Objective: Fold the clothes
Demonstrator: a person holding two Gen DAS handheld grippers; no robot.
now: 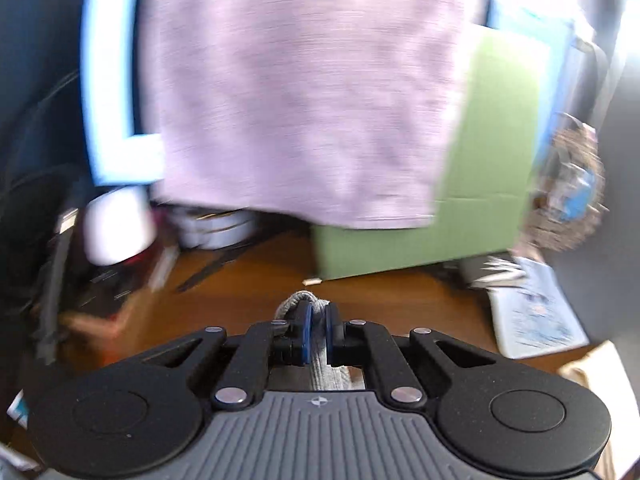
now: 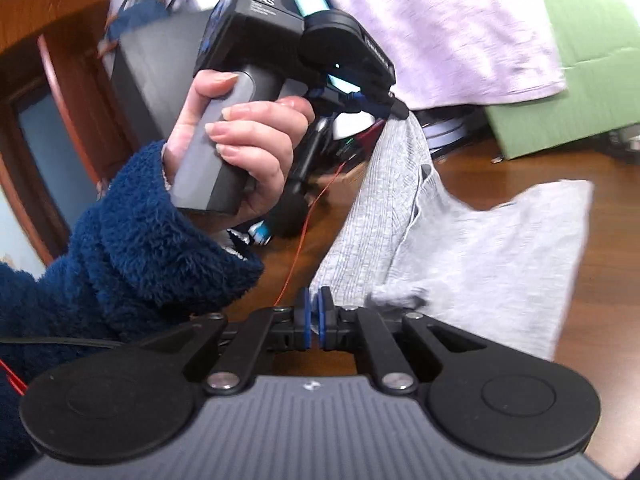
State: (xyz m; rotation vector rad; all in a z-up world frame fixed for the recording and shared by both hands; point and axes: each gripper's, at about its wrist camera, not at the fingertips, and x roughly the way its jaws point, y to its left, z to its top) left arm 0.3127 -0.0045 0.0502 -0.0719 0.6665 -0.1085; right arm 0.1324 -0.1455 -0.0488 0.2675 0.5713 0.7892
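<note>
A light grey ribbed garment (image 2: 480,248) is stretched above the wooden table (image 2: 520,160) between both grippers. My left gripper (image 1: 317,316) is shut on a bunched bit of it, and grey cloth (image 1: 324,372) runs back under the pads. In the right wrist view the left gripper (image 2: 396,108) is held high by a hand (image 2: 240,132) in a fluffy navy sleeve (image 2: 140,240), with the garment hanging from its tips. My right gripper (image 2: 315,308) is shut at the garment's lower edge, a thin sliver of cloth between its pads. The rest of the garment droops to the right.
A lilac cloth (image 1: 300,100) hangs over a green box (image 1: 492,140) at the back of the table (image 1: 380,292). A magazine (image 1: 536,312) lies at the right, white containers (image 1: 116,228) and clutter at the left. A thin orange wire (image 2: 304,240) crosses the table.
</note>
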